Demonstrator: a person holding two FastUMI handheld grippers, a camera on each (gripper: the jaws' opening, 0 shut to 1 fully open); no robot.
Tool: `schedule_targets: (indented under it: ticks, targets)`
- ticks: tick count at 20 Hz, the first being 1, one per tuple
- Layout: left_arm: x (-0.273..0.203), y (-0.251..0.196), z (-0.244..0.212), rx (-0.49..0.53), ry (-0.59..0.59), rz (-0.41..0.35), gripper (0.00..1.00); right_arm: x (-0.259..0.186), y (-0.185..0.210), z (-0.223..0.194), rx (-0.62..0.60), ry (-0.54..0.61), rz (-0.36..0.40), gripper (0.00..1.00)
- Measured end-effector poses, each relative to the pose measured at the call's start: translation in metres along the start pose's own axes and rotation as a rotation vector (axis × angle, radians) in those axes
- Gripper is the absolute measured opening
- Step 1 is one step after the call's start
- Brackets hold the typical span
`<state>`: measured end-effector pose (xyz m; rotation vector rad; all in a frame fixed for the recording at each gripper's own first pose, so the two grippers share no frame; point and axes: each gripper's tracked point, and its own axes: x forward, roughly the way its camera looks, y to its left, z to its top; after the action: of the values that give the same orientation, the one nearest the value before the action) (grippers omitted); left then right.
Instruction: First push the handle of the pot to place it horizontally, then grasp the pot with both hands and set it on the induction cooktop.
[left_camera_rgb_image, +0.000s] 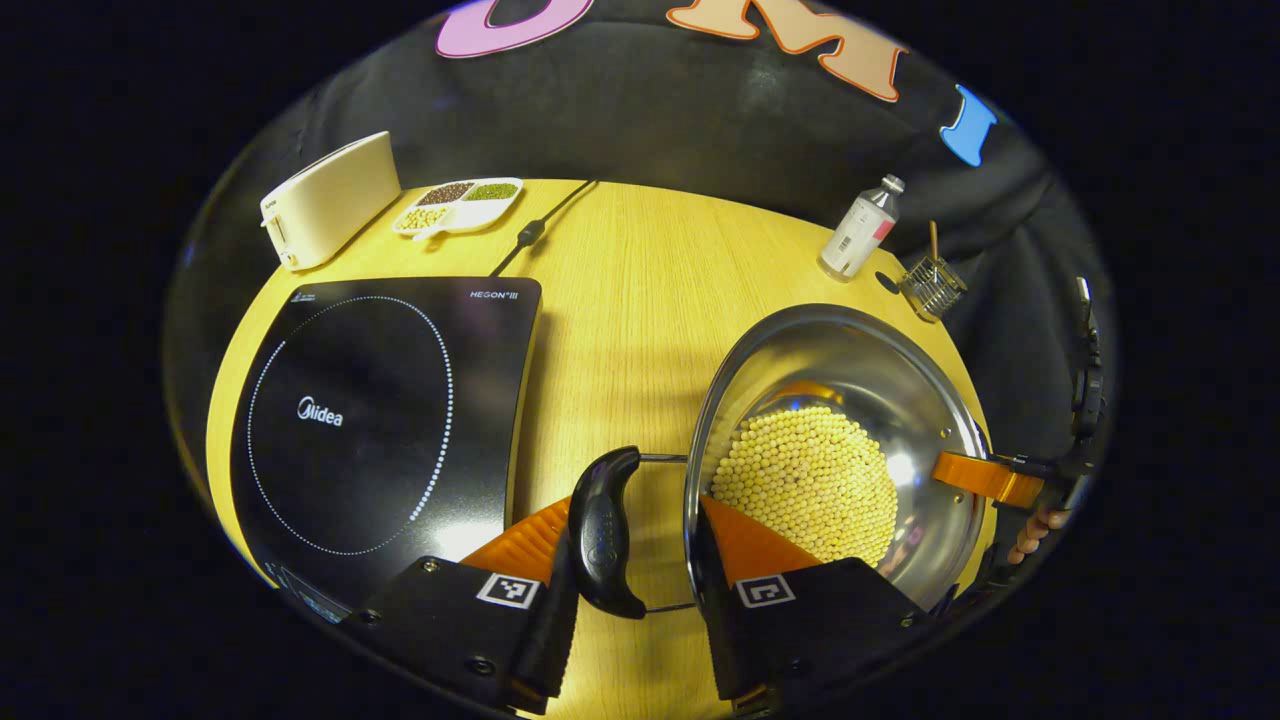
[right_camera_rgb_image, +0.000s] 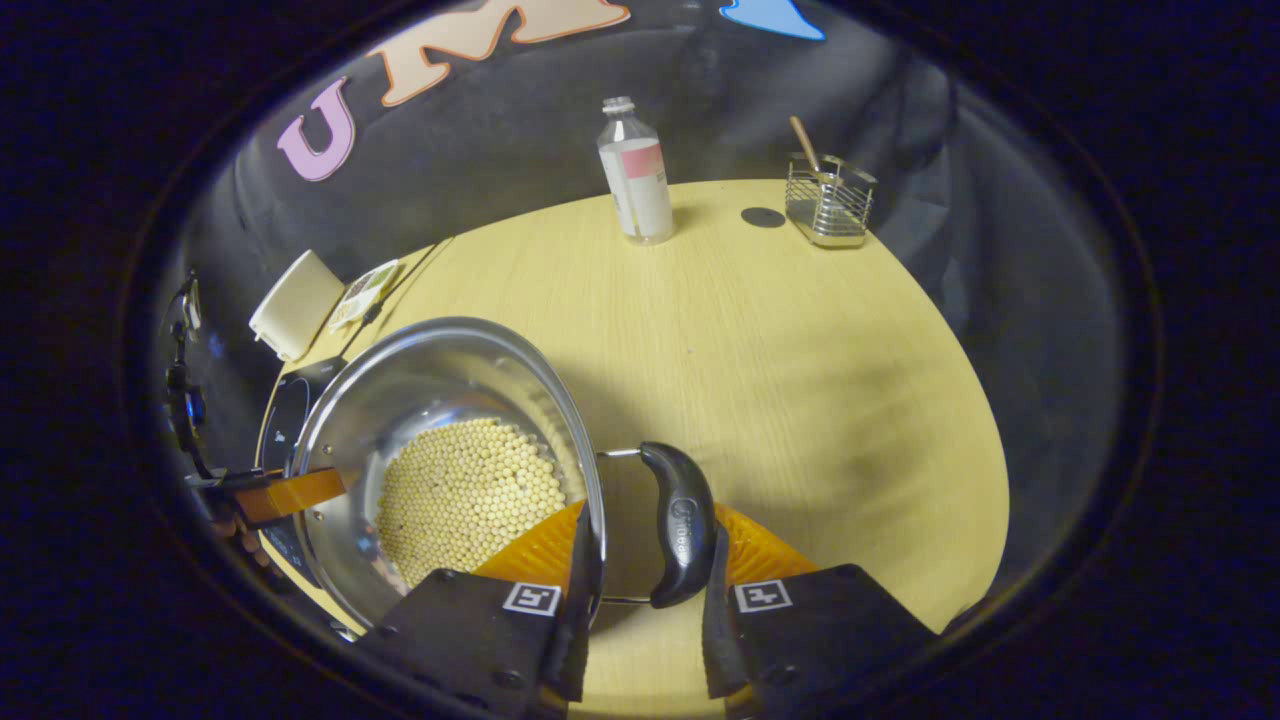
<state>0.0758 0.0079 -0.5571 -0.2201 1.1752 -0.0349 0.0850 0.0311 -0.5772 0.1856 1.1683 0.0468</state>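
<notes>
The steel pot (left_camera_rgb_image: 840, 440), loaded with beans and likely heavy and slick, sits at 3 o'clock from the cooktop (left_camera_rgb_image: 385, 420). Left gripper (left_camera_rgb_image: 635, 560) and right gripper (right_camera_rgb_image: 645, 565) each straddle a handle, apparently clenched; lift level.

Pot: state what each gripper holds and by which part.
Each gripper straddles one of the pot's black side handles: left gripper at one handle, right gripper at the other. Whether the fingers actually press cannot be told.
</notes>
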Motion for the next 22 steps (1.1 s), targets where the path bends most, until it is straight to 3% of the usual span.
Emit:
schedule_targets:
  ticks: [5,12,19,20,22]
  targets:
    - [-0.03,0.017,0.007,0.004,-0.041,0.023,0.57,-0.018,0.024,0.002,-0.004,-0.023,0.035,0.48]
    - [-0.07,0.076,0.016,-0.03,-0.088,0.046,0.59,-0.034,0.092,-0.003,-0.022,-0.051,0.08,0.48]
    - [-0.084,0.162,0.037,-0.002,-0.109,-0.006,0.59,-0.04,0.183,-0.015,0.0,-0.078,0.032,0.48]
    - [-0.085,0.175,0.042,0.011,-0.117,-0.014,0.57,-0.039,0.196,-0.018,0.006,-0.082,0.026,0.42]
    - [-0.082,0.202,0.048,0.027,-0.122,-0.025,0.56,-0.034,0.221,-0.021,0.015,-0.085,0.012,0.42]
